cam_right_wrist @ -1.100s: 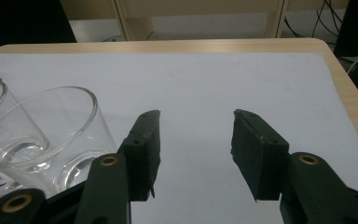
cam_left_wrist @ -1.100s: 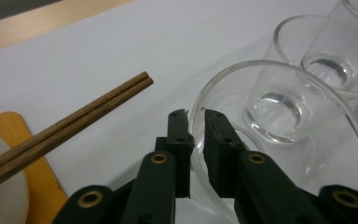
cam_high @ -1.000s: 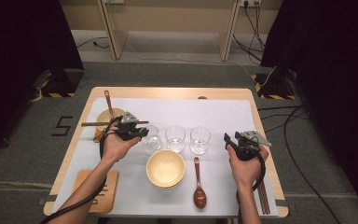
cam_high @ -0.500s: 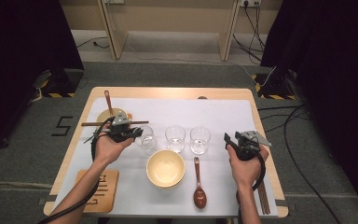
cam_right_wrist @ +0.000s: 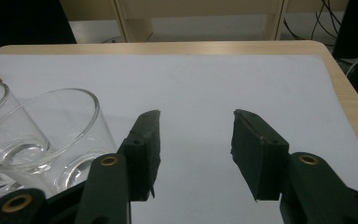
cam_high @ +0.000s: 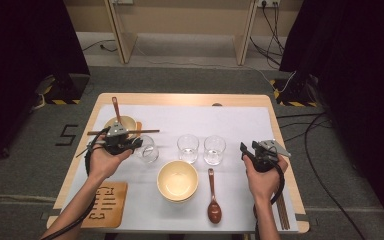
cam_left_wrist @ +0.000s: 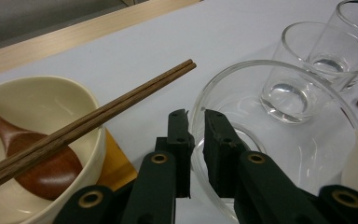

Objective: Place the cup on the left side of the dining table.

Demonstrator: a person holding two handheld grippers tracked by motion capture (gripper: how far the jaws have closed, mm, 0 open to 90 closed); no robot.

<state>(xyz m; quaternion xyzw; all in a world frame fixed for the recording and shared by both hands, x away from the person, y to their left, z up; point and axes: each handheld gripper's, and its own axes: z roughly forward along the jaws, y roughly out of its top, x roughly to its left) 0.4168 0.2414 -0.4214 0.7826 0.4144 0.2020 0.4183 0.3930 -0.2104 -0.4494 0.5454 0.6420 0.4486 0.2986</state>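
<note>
Three clear tumblers stand in play on the white mat (cam_high: 240, 125), and the leftmost glass (cam_high: 147, 150) is now tilted in the left gripper (cam_high: 122, 144), whose jaws are pinched narrow over its rim, one inside and one outside, as the left gripper view shows at close range. The glass leans toward the person's left, just beside the far bowl (cam_high: 121, 123), which carries a wooden spoon (cam_high: 115, 106) and a pair of chopsticks (cam_high: 123, 132) laid across its top. The other two glasses, the middle glass (cam_high: 188, 148) and the right glass (cam_high: 214, 149), stand upright in a row, apart from it.

The tumbler looks rigid, light, smooth and breakable; a grip on the thin wall near the lip, as here, seems the only workable hold for narrow jaws, though the slick surface could let it swing or slip if the pinch loosens.

The right gripper (cam_high: 260, 150) hovers near the table's right side with its jaws wide apart and nothing between them. An empty near bowl (cam_high: 178, 180) and a second spoon (cam_high: 213, 196) lie toward the person.

Compared with a second ago, the left hand (cam_high: 102, 162) has drawn the glass leftward, away from the row and toward the far bowl, and tipped it over; the right gripper has stayed put.
</note>
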